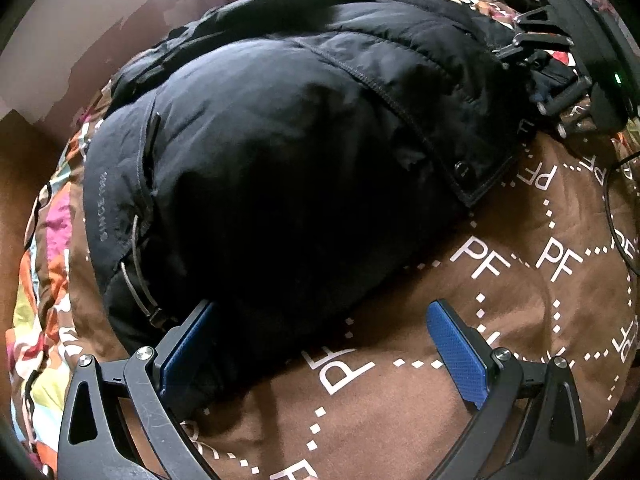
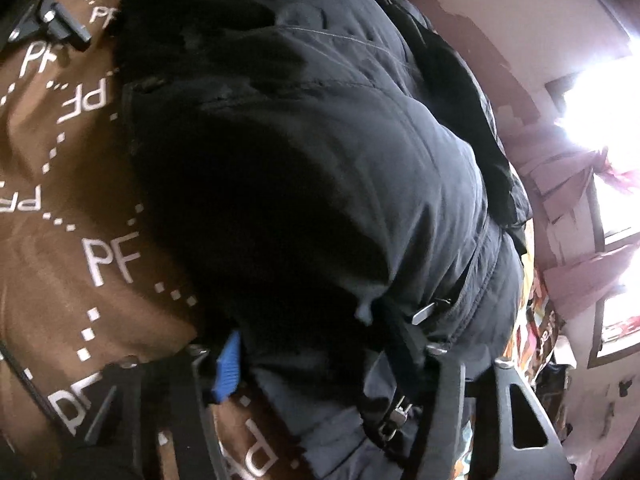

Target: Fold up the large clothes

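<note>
A bulky black puffer jacket (image 1: 288,152) lies in a heap on a brown blanket printed with white "PF" letters (image 1: 520,280). My left gripper (image 1: 320,344) is open at the jacket's near edge; its left blue pad (image 1: 188,344) touches the fabric, its right pad (image 1: 456,356) is over bare blanket. In the right wrist view the jacket (image 2: 320,184) fills the frame. My right gripper (image 2: 320,356) has jacket fabric bunched between its fingers; only the left blue pad (image 2: 228,364) shows. The right gripper also shows in the left wrist view (image 1: 536,76), at the jacket's far right end.
A colourful patterned quilt (image 1: 44,320) lies under the blanket at the left edge. A pink wall (image 1: 80,40) stands behind the bed. A bright window (image 2: 616,128) is at the right. A thin black cable (image 1: 612,216) crosses the blanket at right.
</note>
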### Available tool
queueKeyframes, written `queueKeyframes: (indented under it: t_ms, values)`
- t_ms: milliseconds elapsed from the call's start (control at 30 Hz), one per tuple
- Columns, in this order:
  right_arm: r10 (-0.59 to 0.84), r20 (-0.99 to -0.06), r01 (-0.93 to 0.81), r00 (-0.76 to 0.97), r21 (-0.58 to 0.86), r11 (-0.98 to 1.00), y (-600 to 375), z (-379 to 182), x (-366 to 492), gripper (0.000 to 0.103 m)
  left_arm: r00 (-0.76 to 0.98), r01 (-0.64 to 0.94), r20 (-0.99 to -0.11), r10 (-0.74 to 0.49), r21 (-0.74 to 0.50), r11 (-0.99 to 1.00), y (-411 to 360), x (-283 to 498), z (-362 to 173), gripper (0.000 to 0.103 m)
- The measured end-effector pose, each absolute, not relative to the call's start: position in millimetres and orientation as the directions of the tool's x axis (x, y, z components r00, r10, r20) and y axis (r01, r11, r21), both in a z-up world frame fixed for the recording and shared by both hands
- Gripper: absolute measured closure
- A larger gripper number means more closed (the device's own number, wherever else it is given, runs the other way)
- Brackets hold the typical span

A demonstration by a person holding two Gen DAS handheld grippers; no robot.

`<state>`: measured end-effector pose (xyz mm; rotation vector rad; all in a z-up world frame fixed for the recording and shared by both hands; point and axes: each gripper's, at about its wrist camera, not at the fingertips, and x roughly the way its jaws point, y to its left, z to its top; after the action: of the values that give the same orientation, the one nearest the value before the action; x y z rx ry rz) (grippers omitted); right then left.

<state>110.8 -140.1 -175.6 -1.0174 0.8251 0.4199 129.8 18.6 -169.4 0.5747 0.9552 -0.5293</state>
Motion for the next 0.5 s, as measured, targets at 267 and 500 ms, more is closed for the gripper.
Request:
queueKeyframes:
  t_ms: [267,500]
  values:
    - [0.046,-0.849,-0.662,0.526,-0.375,0.649,-159.6,-122.1,143.8,0.08,0.533,0.657,-0.822,-0.199,0.255,0.709,14.6,107.7,-153.2,0.002]
    - [0.211,-0.885,-0.603,0.416,-0.095,0.792,-181.0,-57.1,185.5,0.081,0.546,0.688,-0.816,-0.188,0.31,0.656,-4.4,93.7,-160.6,0.002]
